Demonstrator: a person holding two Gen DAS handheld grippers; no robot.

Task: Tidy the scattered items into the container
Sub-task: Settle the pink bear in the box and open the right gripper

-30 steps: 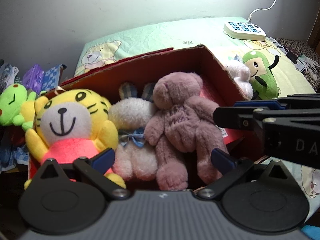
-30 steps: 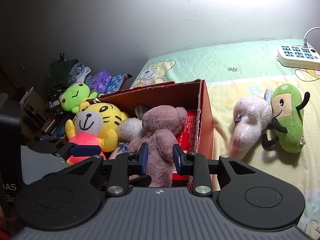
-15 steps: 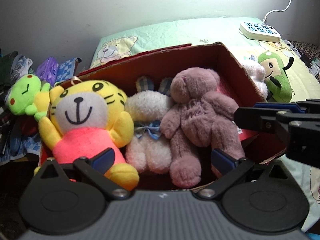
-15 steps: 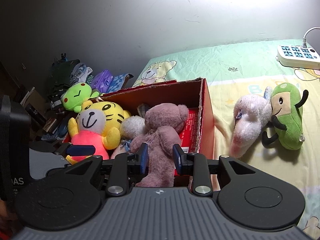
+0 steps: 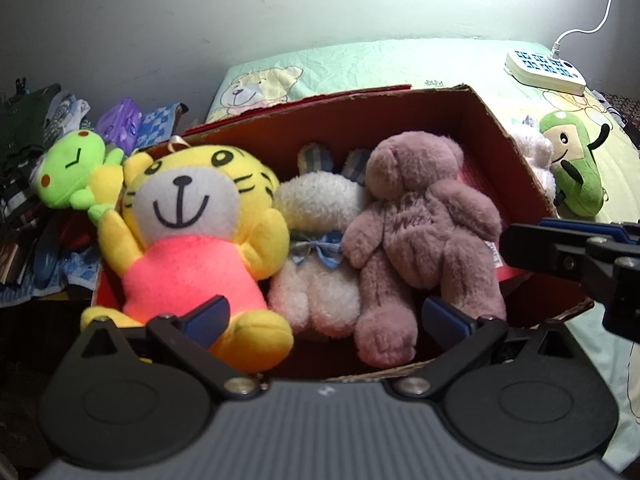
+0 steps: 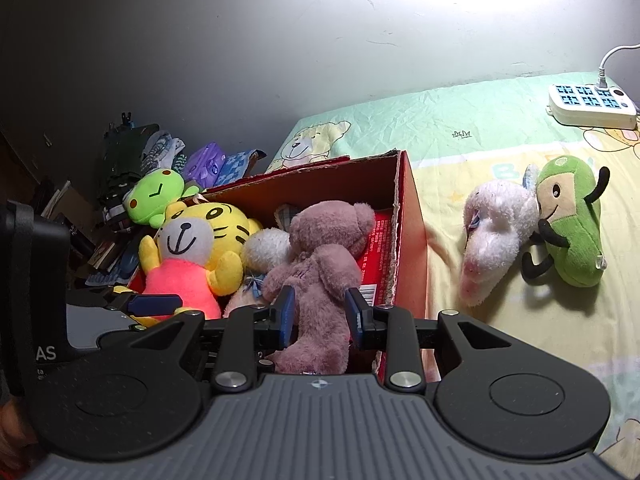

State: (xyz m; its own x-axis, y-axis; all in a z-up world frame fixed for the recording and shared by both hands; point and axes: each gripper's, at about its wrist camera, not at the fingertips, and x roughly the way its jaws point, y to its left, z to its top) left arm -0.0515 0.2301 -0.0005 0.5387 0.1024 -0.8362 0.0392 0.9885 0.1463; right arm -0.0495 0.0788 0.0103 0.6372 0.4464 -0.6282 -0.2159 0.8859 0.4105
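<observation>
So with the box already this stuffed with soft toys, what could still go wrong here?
The right gripper sits around the mauve bear's leg; pulling away without letting go could drag it out of the red box. The yellow tiger leans over the box's near edge and might tip out. The white plush and green plush on the bed still need room, and little is left.

A gray wall (image 6: 240, 60) glows bright up top, behind a bed with a teddy-bear sheet (image 6: 460, 120).
</observation>
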